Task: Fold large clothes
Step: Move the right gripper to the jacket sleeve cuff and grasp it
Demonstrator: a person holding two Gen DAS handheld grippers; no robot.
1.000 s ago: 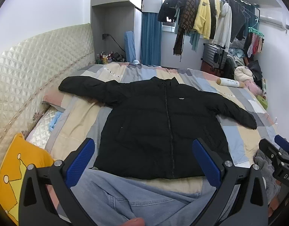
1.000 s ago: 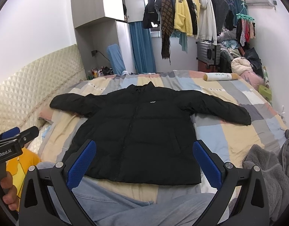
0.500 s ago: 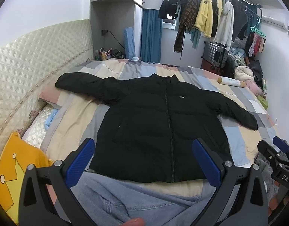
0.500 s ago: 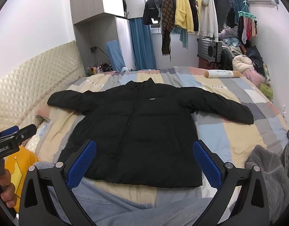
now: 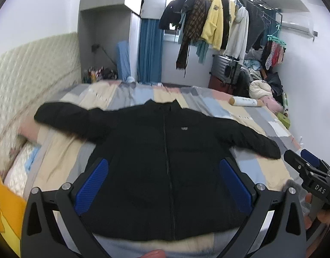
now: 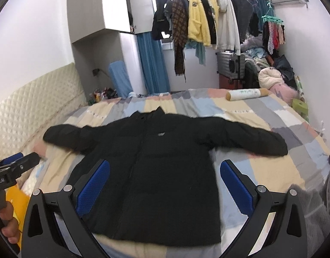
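Note:
A black puffer jacket (image 5: 165, 161) (image 6: 156, 167) lies flat and front-up on the bed, zipped, with both sleeves spread out to the sides. My left gripper (image 5: 163, 179) hovers above its lower half, open, nothing between the blue pads (image 5: 92, 185). My right gripper (image 6: 165, 178) is also open over the jacket's lower half. The right gripper's body (image 5: 310, 180) shows at the right edge of the left wrist view. The left gripper's body (image 6: 10, 169) shows at the left edge of the right wrist view, held by a hand (image 6: 9, 225).
The bed carries a patchwork cover (image 6: 261, 172), a quilted headboard (image 5: 25, 81) on the left and a rolled tube (image 6: 246, 93) at the far right. A yellow cushion (image 5: 3, 210) lies near left, grey fleece (image 6: 315, 210) near right. Clothes (image 6: 199, 21) hang on a rack behind.
Both grippers have tilted up and moved forward over the jacket; its hem now sits lower in both views and the jeans are nearly out of sight. The jacket has not moved.

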